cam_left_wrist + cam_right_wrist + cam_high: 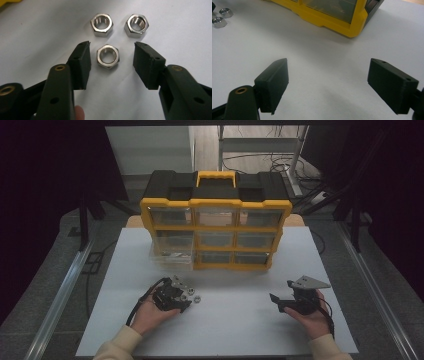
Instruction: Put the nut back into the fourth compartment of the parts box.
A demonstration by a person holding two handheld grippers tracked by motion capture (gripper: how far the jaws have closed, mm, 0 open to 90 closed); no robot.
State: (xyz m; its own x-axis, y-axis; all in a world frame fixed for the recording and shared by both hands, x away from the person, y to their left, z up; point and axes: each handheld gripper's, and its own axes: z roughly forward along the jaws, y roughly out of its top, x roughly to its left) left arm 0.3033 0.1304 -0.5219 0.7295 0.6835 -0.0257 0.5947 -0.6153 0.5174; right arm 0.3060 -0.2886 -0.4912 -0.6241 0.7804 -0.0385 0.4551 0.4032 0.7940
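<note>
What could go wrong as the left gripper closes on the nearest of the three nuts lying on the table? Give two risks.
1. The nearest nut lies flat between the left gripper pads, which do not touch it yet; a smooth hexagon may slip or spin out if gripped on its corners.
2. The two other nuts lie just beyond the fingertips, so pushing forward may knock them away.

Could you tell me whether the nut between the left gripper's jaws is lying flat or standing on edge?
Flat: the nut shows its threaded hole facing up, resting on the white table, untouched.
</note>
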